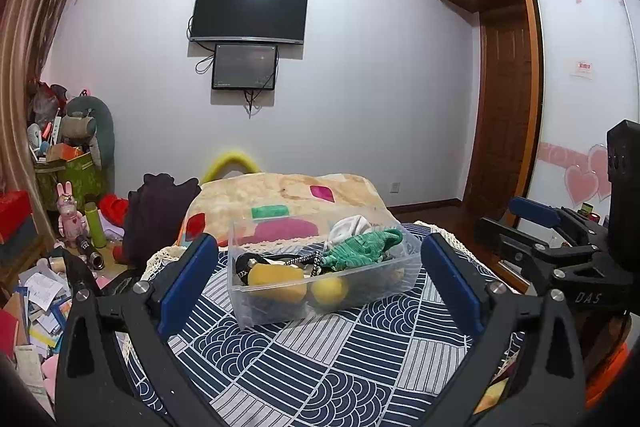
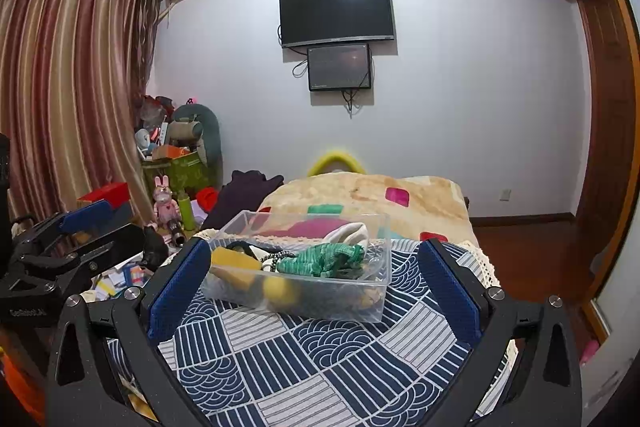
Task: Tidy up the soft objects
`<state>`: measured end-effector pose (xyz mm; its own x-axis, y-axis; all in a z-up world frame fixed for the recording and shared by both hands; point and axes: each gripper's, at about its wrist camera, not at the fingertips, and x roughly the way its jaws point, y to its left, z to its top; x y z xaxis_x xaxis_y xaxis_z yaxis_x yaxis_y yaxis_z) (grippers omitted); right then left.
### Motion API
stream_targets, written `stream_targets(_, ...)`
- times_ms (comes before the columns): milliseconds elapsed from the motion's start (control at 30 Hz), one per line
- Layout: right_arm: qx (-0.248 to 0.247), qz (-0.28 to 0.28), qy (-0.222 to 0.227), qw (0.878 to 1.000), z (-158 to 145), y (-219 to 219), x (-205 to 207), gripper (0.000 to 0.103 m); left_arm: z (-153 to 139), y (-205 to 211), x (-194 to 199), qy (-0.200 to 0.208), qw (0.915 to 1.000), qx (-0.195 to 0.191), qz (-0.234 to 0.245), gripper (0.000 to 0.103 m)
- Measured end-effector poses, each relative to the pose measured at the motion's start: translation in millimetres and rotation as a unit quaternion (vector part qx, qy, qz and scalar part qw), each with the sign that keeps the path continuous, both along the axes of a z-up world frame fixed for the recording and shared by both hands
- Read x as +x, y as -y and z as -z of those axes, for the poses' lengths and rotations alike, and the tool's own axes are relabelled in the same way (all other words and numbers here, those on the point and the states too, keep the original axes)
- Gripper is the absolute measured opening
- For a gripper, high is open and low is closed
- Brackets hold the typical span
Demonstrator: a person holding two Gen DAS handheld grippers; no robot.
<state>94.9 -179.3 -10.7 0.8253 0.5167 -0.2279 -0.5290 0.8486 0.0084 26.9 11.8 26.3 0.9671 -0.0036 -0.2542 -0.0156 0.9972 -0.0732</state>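
A clear plastic bin (image 1: 280, 307) (image 2: 340, 301) stands on the blue-and-white patterned cloth (image 1: 320, 359) (image 2: 280, 355). Inside lie a yellow sponge (image 1: 276, 282) (image 2: 234, 263), a yellow ball (image 1: 329, 289) (image 2: 278, 287), a green knitted cloth (image 1: 362, 247) (image 2: 324, 259), a white cloth (image 1: 348, 227) (image 2: 350, 231) and a black cord. My left gripper (image 1: 320, 279) is open, short of the bin, nothing between its blue pads. My right gripper (image 2: 312, 279) is open too, also short of the bin. Each gripper shows at the edge of the other's view.
A folded beige blanket (image 1: 288, 195) (image 2: 372, 195) with coloured patches lies behind the bin, a dark garment (image 1: 156, 215) left of it. Boxes, toys and scattered papers (image 1: 40, 299) crowd the floor on the left. A wooden wardrobe (image 1: 508, 87) and bare wood floor are on the right.
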Motion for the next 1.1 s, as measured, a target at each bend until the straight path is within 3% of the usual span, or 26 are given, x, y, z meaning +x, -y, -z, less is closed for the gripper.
stream_targets(1100,-0.001,-0.002,-0.001,1.0,0.9,-1.6,0.1,0.103,6.0,0.8,6.0,-0.014,0.9999,0.001,0.001,0.103)
